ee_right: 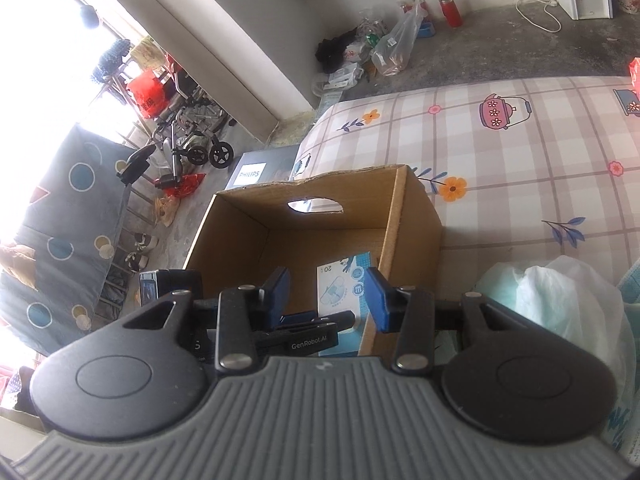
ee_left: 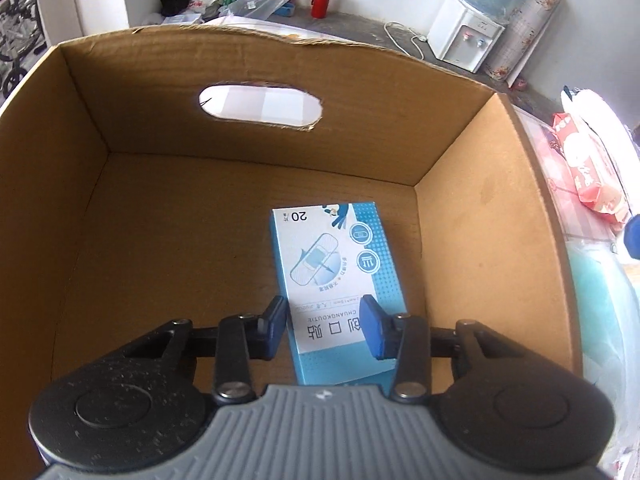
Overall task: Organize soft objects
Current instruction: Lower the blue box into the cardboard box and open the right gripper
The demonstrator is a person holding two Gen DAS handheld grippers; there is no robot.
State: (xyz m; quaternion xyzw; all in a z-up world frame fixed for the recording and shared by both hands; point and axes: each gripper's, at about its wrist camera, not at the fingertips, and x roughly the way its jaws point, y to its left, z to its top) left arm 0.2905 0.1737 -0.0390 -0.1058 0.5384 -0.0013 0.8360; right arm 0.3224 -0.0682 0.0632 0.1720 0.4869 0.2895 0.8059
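Brown cardboard box point(ee_left: 240, 184), blue-white packet point(ee_left: 336, 280), plaid floral tablecloth point(ee_right: 520, 152).

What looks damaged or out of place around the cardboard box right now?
The brown cardboard box has a ragged, torn top edge on its far wall, above the handle cutout. Inside, the only item is a rigid blue-and-white plaster carton lying flat, which seems odd for a soft-objects sort. Nothing is spilled.
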